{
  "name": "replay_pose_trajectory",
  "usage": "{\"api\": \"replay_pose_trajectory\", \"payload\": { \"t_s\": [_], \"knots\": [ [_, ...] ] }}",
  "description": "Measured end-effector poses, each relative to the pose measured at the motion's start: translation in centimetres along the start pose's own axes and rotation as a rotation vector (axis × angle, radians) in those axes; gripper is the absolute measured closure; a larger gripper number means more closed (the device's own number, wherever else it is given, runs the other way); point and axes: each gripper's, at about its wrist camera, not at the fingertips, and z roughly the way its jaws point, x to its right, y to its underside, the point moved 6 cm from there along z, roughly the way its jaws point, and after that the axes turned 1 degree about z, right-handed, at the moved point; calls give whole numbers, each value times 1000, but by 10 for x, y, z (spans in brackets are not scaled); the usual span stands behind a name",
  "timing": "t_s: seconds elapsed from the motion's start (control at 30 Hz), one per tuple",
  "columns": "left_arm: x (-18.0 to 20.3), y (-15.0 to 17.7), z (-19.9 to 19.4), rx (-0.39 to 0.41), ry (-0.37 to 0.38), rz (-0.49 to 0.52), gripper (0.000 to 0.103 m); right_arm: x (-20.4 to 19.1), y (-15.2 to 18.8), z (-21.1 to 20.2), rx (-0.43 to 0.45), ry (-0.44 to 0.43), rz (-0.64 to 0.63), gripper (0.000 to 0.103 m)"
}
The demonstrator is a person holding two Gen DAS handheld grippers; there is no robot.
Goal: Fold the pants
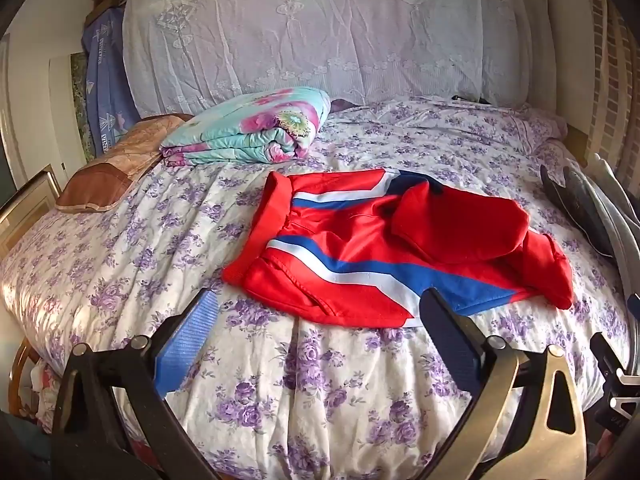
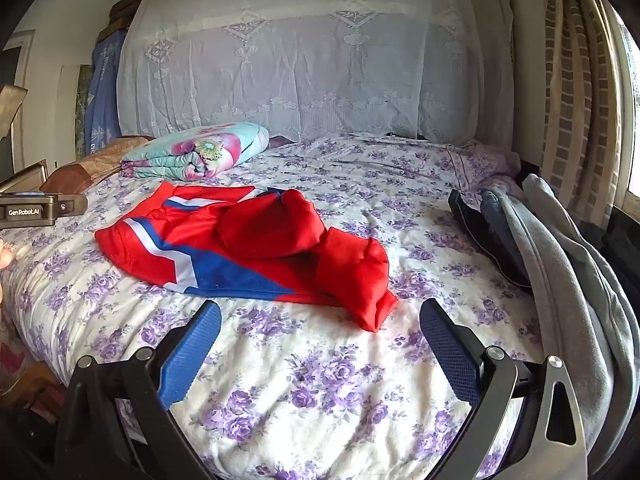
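Left wrist: left gripper (image 1: 318, 312) jaws apart, red track pants (image 1: 384, 248) at 12 o'clock; right gripper (image 2: 320, 320) likewise, pants 11 o'clock.

Left gripper (image 1: 318, 304) and right gripper (image 2: 320, 314) — black frames, ribbed blue pads, silver screws.

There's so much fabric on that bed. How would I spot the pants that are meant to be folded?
Start with the bed and its white sheet printed with purple flowers. Near its middle, in front of the folded turquoise floral quilt, lies a crumpled garment: the pants. They are the only bright red item, crossed by white and blue stripes, unlike the grey and dark clothes heaped at the right edge.
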Motion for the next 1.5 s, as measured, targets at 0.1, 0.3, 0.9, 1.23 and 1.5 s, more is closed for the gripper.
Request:
{"api": "replay_pose_trajectory", "payload": {
  "t_s": [0.1,0.3,0.9,1.23,1.5],
  "knots": [
    [0,0,0,-4,3,-1,4,-1,0,0,-2,-1,-4,3],
    [-1,-1,-3,6,2,-2,4,-1,-2,-4,17,7,-3,3],
    [-3,1,0,-5,4,-6,4,8,4,4,-12,17,25,3],
    [-12,4,3,-11,-2,-31,4,6,5,4,-7,14,26,3],
    [-8,6,5,-13,-5,-20,4,9,9,8,-24,7,45,3]
  ]
}}
